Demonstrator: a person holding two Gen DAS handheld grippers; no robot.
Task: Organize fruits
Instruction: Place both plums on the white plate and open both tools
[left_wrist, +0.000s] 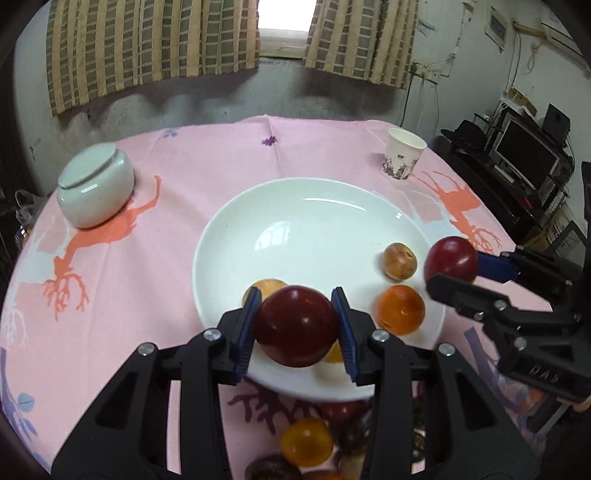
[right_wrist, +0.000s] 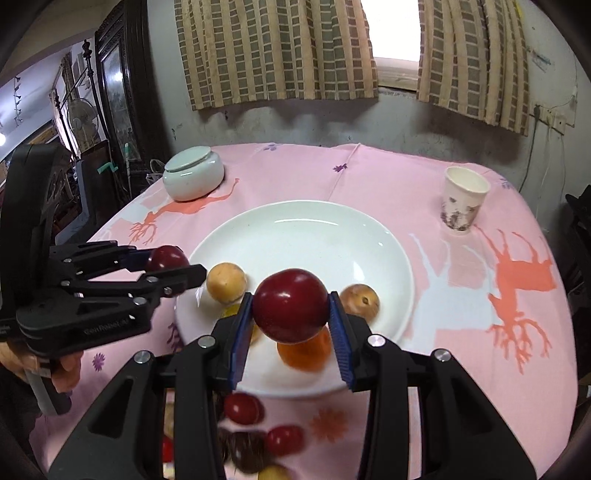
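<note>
1. Currently, left wrist view: my left gripper (left_wrist: 297, 326) is clamping a dark red plum (left_wrist: 297, 325) between its blue pads (left_wrist: 246, 328), above the near rim of the white plate (left_wrist: 314, 221). I am keeping the squeeze only firm enough to hold, since the fruit is round, smooth and probably soft. Already lying on the plate are a tan fruit (left_wrist: 400, 260), an orange fruit (left_wrist: 400, 309) and a yellowish fruit (left_wrist: 266, 288) partly hidden behind my fingers.
2. Same view, right edge: my right gripper (left_wrist: 452, 264) is gripping a second red plum (left_wrist: 451, 260) over the plate's right rim. I am judging that the two releases should fall well apart.
3. Right wrist view: my right gripper (right_wrist: 291, 314) is closing on its plum (right_wrist: 291, 311) above the plate's near half, directly over the orange fruit (right_wrist: 304, 350). I should carry on to bare plate before lowering and opening, so nothing gets knocked or rolls.
4. Same view, bottom: loose fruits (right_wrist: 243, 408) are waiting on the pink tablecloth (right_wrist: 480, 369).
</note>
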